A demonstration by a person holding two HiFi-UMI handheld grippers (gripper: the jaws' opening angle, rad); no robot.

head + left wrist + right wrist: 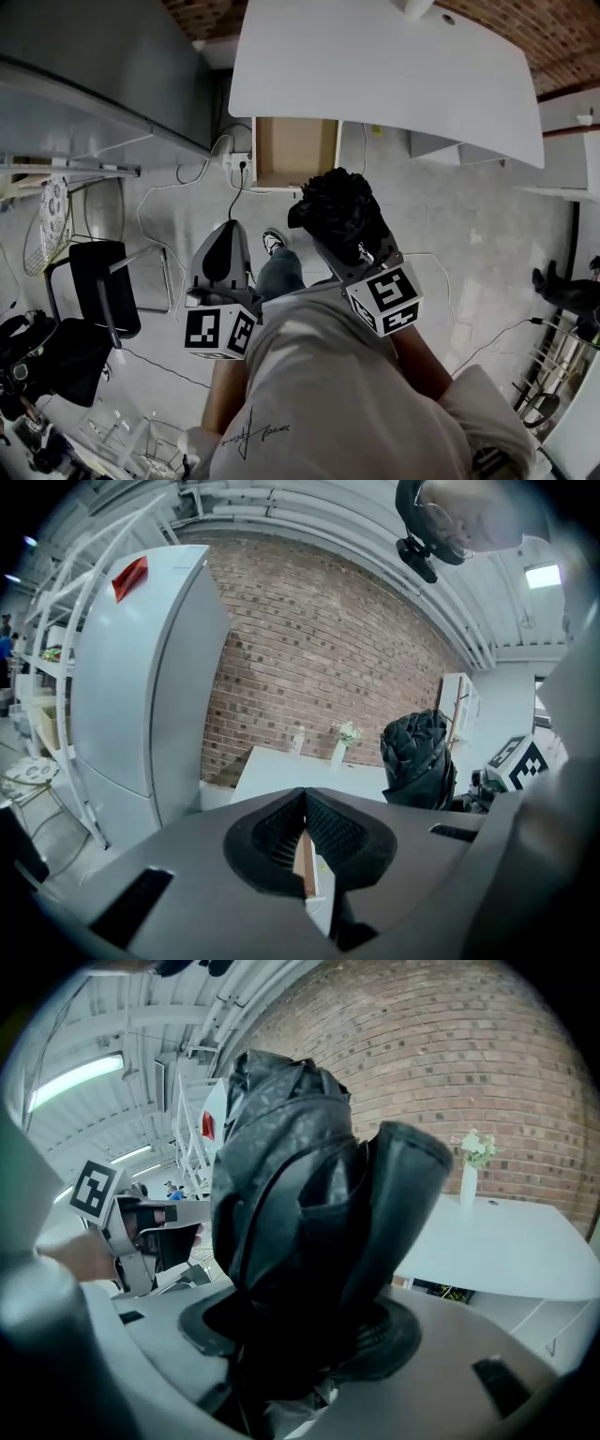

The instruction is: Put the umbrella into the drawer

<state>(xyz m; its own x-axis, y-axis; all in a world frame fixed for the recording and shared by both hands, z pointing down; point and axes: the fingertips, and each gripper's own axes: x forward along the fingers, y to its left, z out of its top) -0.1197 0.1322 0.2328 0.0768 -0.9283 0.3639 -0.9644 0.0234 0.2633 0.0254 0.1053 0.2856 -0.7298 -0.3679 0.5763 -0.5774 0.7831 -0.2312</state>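
your right gripper [354, 251] sits at centre right of the head view, its jaws clamped on a folded black umbrella [336, 202]. the right gripper view shows the bundle's lower end pinched between the jaws, with the crumpled fabric standing up and filling the middle of that frame. holding it by one end likely leaves the free end leading, so it can go in first. the open drawer [293, 150] lies at upper centre, pulled out from under a white desk [394, 66], its pale wooden floor showing. the umbrella's top sits just below and right of the drawer's front edge, apart from it, so it is not yet inside. your left gripper [225, 248] hangs at centre left, jaws pressed together on nothing, held off to the side where it does not block the drawer. next, you would probably carry the umbrella up-frame over the opening and lower it in.
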